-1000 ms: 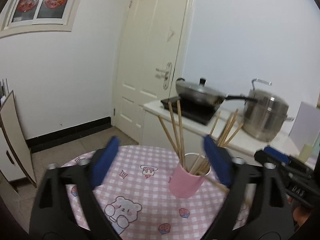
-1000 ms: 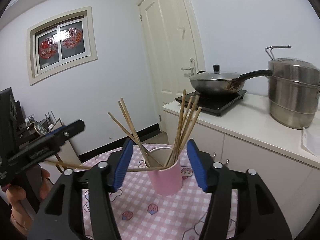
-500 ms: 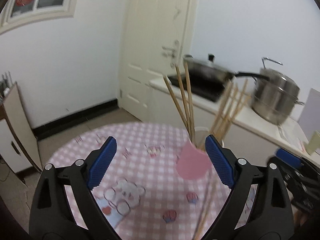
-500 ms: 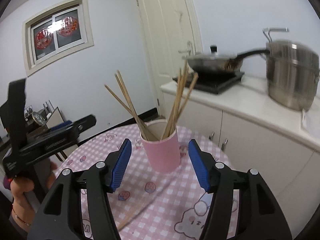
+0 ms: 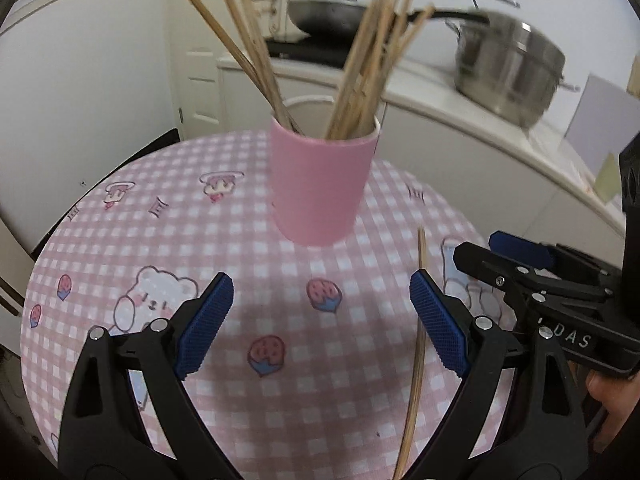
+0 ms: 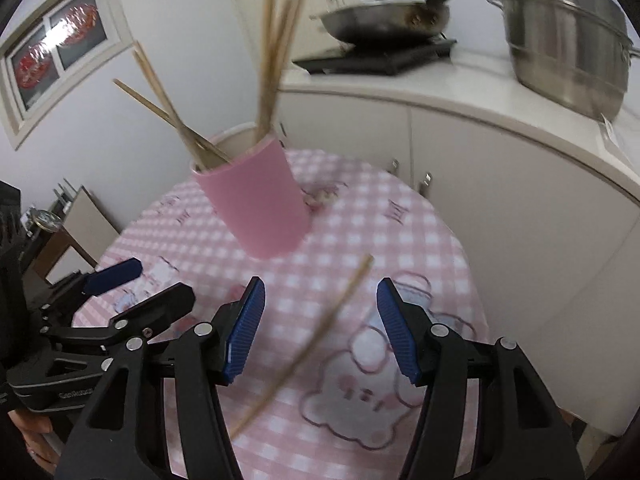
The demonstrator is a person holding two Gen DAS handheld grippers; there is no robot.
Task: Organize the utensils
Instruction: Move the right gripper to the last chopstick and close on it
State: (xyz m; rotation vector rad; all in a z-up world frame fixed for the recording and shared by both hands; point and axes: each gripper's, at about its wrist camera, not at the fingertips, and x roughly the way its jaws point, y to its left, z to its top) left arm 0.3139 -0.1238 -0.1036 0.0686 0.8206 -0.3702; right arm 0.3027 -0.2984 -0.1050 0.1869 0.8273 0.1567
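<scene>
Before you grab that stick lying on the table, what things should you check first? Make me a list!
1. Loose chopstick lies flat on the pink checked tablecloth, outside the cup: ok, ready to pick.
2. Right gripper jaws open, nothing in them: ok.
3. Chopstick lined up between the right gripper's pads: ok in the right wrist view, though it lies slanted.
4. Left gripper open and holding nothing: ok.
5. Pink cup upright, with room among the other chopsticks: ok.
6. Pads low enough to touch the chopstick: cannot tell; the picture is blurred.
</scene>
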